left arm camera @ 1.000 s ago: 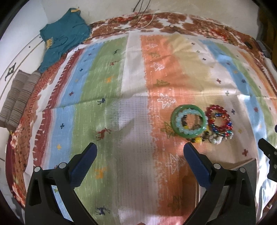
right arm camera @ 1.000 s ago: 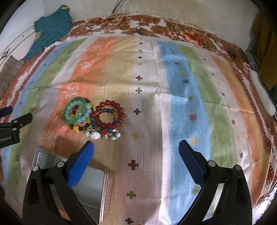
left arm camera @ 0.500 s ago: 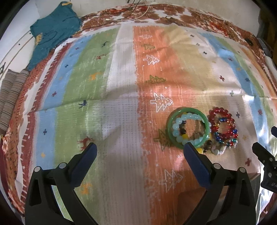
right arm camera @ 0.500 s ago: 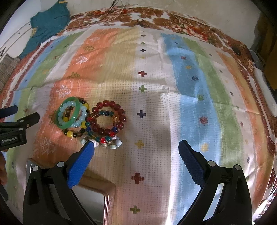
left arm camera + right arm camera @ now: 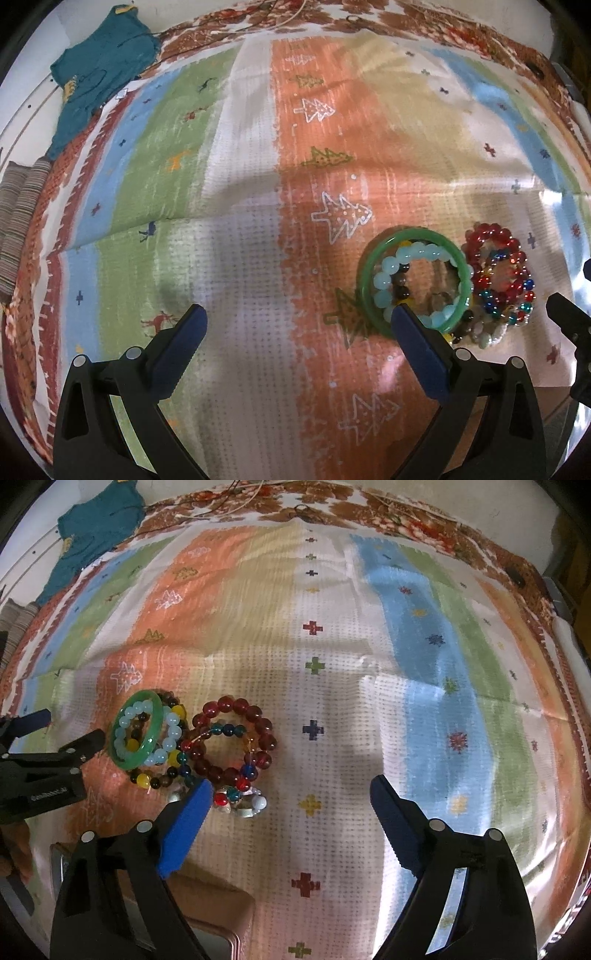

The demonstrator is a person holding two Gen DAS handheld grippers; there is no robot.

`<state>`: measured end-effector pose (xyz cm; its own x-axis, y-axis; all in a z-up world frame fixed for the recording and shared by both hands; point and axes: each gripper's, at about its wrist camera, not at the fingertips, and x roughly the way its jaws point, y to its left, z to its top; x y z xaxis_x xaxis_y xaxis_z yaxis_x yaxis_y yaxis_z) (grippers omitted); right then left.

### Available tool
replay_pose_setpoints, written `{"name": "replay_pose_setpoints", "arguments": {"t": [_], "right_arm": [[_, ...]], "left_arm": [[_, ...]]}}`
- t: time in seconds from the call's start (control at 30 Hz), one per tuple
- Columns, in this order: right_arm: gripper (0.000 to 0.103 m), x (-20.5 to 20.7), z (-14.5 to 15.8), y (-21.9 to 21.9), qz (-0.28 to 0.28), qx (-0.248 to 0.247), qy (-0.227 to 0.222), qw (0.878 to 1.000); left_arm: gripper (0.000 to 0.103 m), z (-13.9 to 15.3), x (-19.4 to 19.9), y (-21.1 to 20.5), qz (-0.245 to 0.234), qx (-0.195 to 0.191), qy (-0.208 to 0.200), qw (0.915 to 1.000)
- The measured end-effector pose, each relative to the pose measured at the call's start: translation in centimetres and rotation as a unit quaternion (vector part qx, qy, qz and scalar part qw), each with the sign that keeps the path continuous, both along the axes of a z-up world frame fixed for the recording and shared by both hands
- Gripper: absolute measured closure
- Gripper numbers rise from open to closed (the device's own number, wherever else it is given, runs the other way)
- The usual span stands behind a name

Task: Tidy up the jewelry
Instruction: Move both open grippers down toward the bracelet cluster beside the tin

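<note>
Both grippers hang over a striped cloth [image 5: 240, 258], jaws spread wide and empty. The left gripper [image 5: 295, 325] has its right-hand blue finger [image 5: 417, 354] overlapping the near rim of a green bangle [image 5: 371, 280]. A pale blue bead bracelet [image 5: 384, 277] lies inside the bangle, and a red bead bracelet [image 5: 496, 258] lies just beside it. The right gripper [image 5: 291, 801] sits near the same pile, its left-hand finger [image 5: 184, 827] at the pile's near edge. A box [image 5: 218, 904] lies below it, partly hidden.

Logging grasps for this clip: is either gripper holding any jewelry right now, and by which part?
Nothing is held. The left gripper and right gripper are both open and empty; the green bangle and red bead bracelet lie on the cloth.
</note>
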<state>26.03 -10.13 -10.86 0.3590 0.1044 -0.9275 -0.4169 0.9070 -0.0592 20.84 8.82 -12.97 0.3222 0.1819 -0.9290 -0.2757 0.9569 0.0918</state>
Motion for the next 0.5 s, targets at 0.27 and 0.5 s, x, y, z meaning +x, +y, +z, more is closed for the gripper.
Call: {"name": "replay_pose_setpoints", "arguments": {"t": [0.27,0.5], "right_arm": [[0.03,0.7,-1.1,0.7,0.005,-0.003,0.016,1.0],[0.047,1.1,-2.2,1.3,0.014,-0.004,0.035,0.999]], "left_arm": [[0.006,-1.2,0.8,0.5,-0.002,0.006,0.011,0.9999],[0.006,-2.2,1.6,0.7,0.0,-0.001,0.019,0.9998]]}}
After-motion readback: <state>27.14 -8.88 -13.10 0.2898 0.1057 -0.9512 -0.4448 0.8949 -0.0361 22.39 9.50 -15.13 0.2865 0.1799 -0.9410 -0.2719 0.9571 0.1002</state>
